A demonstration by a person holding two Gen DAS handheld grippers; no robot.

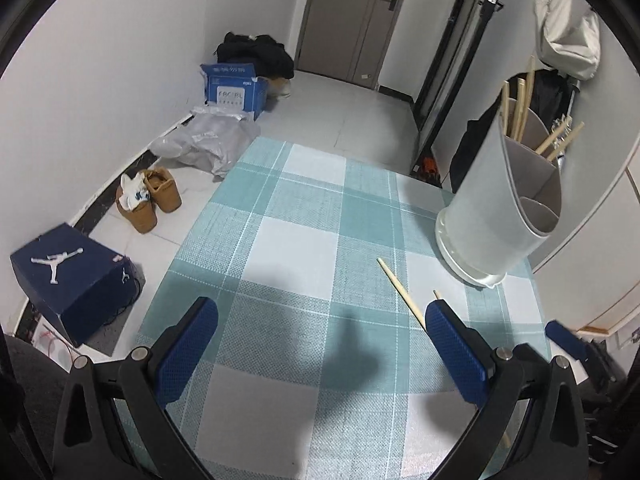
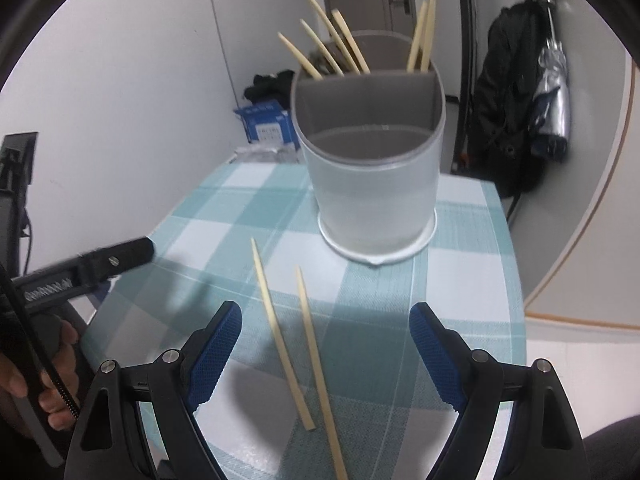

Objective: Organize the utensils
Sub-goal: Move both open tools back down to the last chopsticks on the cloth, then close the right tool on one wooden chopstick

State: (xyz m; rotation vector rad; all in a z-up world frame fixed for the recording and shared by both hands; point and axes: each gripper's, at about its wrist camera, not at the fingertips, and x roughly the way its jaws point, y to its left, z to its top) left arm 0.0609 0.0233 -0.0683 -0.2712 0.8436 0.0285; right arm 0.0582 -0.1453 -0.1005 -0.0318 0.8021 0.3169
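Two wooden chopsticks (image 2: 280, 340) lie side by side on the checked tablecloth (image 2: 460, 280), between my right gripper's (image 2: 324, 320) open fingers. One chopstick (image 1: 400, 288) also shows in the left wrist view, beside my left gripper's right pad. A grey divided utensil holder (image 2: 372, 184) stands upright just beyond them, with several chopsticks (image 2: 336, 46) in its back compartment; its front compartment looks empty. The holder (image 1: 500, 208) sits at the right in the left wrist view. My left gripper (image 1: 320, 320) is open and empty above the cloth.
The table's right edge runs close to the holder (image 1: 536, 280). On the floor to the left are a dark blue shoebox (image 1: 72, 280), tan shoes (image 1: 148, 200), plastic bags (image 1: 204, 144) and a blue carton (image 1: 234, 90). A black backpack (image 2: 508, 112) hangs at the right.
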